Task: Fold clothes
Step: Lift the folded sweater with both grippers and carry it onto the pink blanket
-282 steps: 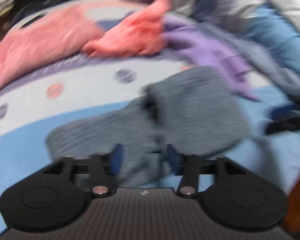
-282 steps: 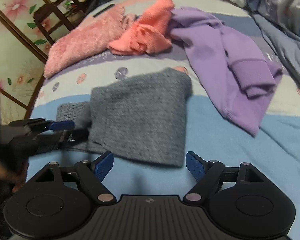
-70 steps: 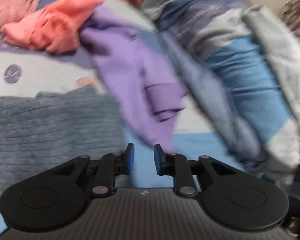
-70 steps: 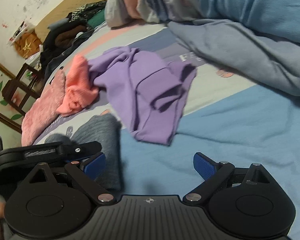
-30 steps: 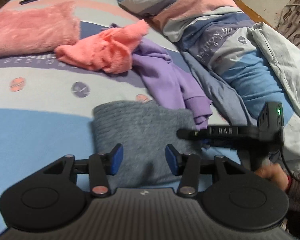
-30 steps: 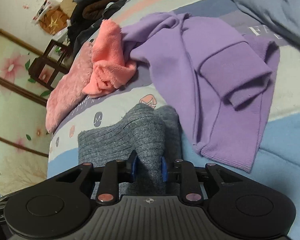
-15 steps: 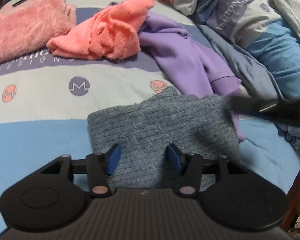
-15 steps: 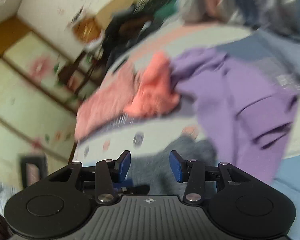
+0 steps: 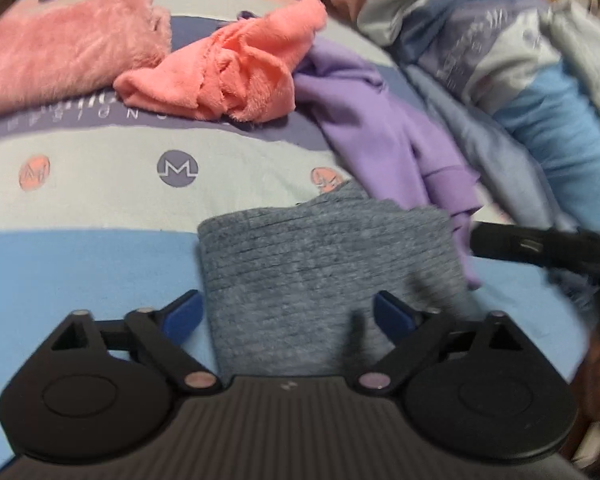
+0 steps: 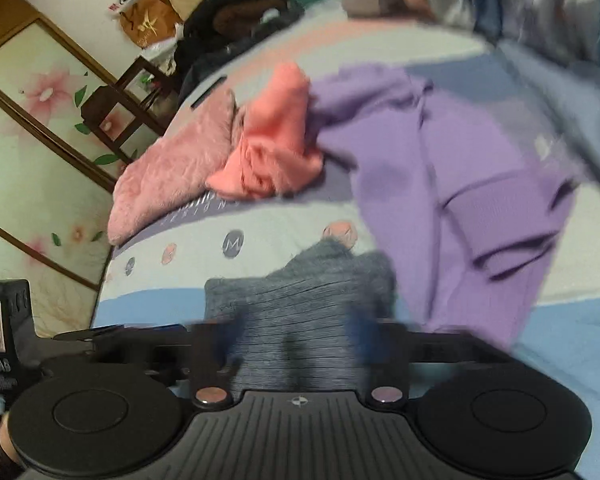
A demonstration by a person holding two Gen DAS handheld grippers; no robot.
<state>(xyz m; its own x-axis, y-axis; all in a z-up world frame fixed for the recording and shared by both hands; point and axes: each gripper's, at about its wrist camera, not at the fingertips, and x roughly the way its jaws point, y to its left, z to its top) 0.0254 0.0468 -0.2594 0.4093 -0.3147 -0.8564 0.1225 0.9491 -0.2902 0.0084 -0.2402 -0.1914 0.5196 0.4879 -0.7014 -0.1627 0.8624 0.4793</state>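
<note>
The left gripper (image 9: 288, 312) has its jaws spreading wide, the blue pads (image 9: 182, 314) standing clear on either side of the folded grey knit garment (image 9: 320, 272); the near end of that garment lies in the gap between them, but neither pad presses on it. The right gripper (image 10: 296, 340) is likewise opening, its fingers smeared by motion blur in its own view, with the near edge of the grey knit garment (image 10: 300, 308) under the gap and nothing clamped. Taking the grey garment as the landmark: it lies flat as a ribbed, roughly square bundle on the blue band of the bedspread (image 9: 80, 272). The right gripper's black finger (image 9: 540, 244) reaches in from the garment's right edge in the left wrist view, and a hand shows dimly below it at the frame edge. Touching the garment's far right corner is a crumpled purple sweatshirt (image 9: 388, 136), which runs away from it up the bed. Beyond the garment, past the pale band printed with round M badges (image 9: 177, 168), sits a bunched coral fleece piece (image 9: 236, 76) touching the purple sweatshirt's far end, and left of that a fluffy pink garment (image 9: 60, 52). To the far right of the grey garment lies a heaped quilt (image 9: 540, 80) in blue, grey and pink.
</note>
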